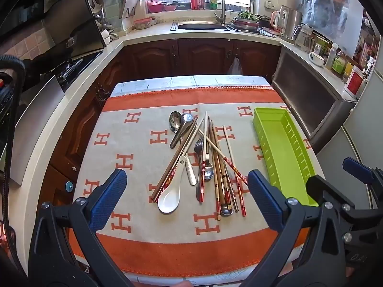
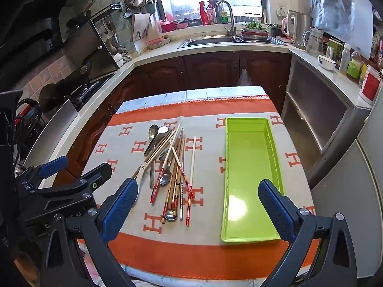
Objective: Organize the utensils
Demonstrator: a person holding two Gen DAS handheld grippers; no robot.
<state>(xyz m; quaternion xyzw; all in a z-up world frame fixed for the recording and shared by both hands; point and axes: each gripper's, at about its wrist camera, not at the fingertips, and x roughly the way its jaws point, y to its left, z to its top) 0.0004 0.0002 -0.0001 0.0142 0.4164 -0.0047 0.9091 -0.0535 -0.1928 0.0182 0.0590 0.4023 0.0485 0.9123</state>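
A heap of utensils (image 1: 203,162) lies mid-table on an orange and grey cloth (image 1: 134,143): several chopsticks, metal spoons, a fork (image 1: 198,144) and a white ceramic spoon (image 1: 170,197). To its right stands an empty lime-green tray (image 1: 282,148). My left gripper (image 1: 186,191) hovers open above the near end of the heap, nothing between its blue pads. In the right wrist view the heap (image 2: 170,167) is left of centre and the tray (image 2: 251,167) ahead. My right gripper (image 2: 198,205) hangs open over the tray's near left edge, holding nothing.
The table sits inside a U-shaped kitchen counter (image 1: 153,33) with dark wood cabinets, a sink (image 1: 201,25) at the far side and a stove at left. Bottles, a kettle and a bowl (image 1: 316,58) crowd the right counter. A fridge (image 2: 354,191) stands close to the table's right edge.
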